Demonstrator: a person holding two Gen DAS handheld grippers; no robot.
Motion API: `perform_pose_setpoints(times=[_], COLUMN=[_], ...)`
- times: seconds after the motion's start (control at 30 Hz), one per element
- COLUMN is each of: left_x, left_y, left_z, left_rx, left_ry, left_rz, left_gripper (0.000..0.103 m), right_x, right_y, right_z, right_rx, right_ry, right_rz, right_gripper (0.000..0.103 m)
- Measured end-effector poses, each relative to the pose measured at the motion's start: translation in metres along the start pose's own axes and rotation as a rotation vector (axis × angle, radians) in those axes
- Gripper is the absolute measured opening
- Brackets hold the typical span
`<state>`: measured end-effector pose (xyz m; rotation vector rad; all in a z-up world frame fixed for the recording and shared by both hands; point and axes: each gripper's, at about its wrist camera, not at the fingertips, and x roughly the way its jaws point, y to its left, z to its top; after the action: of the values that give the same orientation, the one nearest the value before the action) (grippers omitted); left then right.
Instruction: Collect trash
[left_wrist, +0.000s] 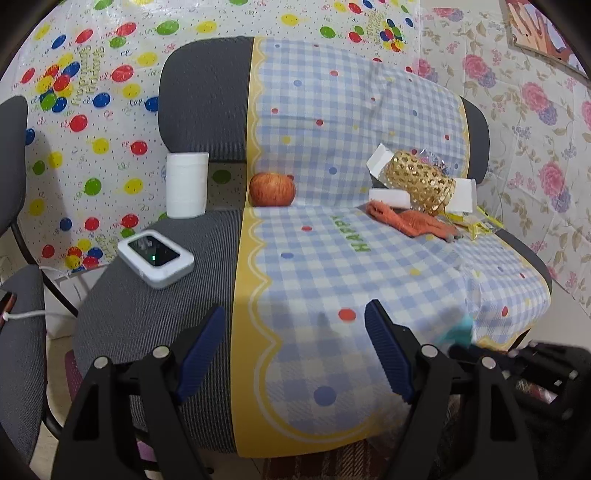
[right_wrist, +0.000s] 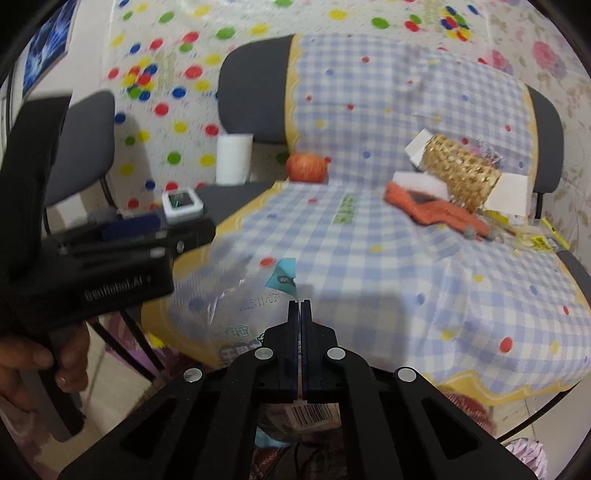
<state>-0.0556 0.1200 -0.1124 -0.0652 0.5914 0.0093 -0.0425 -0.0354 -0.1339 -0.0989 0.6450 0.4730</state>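
My right gripper (right_wrist: 300, 306) is shut on a clear plastic bag (right_wrist: 236, 314) with a teal corner and printed text, held over the front of the checkered cloth (right_wrist: 369, 266). My left gripper (left_wrist: 295, 325) is open and empty above the chair seat's front edge; it also shows at the left of the right wrist view (right_wrist: 125, 236). Trash lies at the back right: white cardboard pieces (left_wrist: 391, 197), yellow wrappers (left_wrist: 480, 223) and a crinkly clear wrapper (left_wrist: 432, 157) behind a gold woven basket (left_wrist: 421, 182) lying on its side.
An apple (left_wrist: 272, 189), a white paper roll (left_wrist: 186, 184) and a white device (left_wrist: 156, 257) with a lit screen sit on the seats. An orange cloth (left_wrist: 410, 221) lies by the basket. Another grey chair (left_wrist: 14, 295) stands at left.
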Motion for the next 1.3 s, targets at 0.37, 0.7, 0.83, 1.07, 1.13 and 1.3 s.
perform_pose_setpoints(times=[0.37,0.7,0.83,1.07,1.13,1.3], left_x=[0.013,0.078,0.110,0.174,0.193,0.226], left_y=[-0.042,-0.091,-0.104,-0.113,-0.115,-0.121], left_z=[0.053,0.087,0.095,0.109,0.114,0.124], left_rx=[0.066,0.103,0.104,0.080,0.079,0.098], left_ry=[-0.054,0.014,0.052,0.155,0.188,0.241], left_rz=[-0.040,-0.115,-0.125,-0.122,-0.111,-0.100], left_gripper=[0.075,0.075,0.075,0.068,0.064,0.061], right_x=[-0.051,-0.075,-0.071,-0.048,-0.043,-0.030], right_y=[-0.077,-0.163,-0.183,-0.201,-0.207,-0.219], right_z=[0.058,0.087,0.095,0.107,0.110,0.110], right_rx=[0.110,0.283,0.290,0.259,0.261,0.274], right_ry=[-0.172,-0.280,-0.315,-0.325,-0.319,-0.298], right_rz=[-0.208,-0.391,-0.432,-0.494,-0.497,-0.489], right_gripper=[0.000,0.000,0.000,0.000,0.000,0.000])
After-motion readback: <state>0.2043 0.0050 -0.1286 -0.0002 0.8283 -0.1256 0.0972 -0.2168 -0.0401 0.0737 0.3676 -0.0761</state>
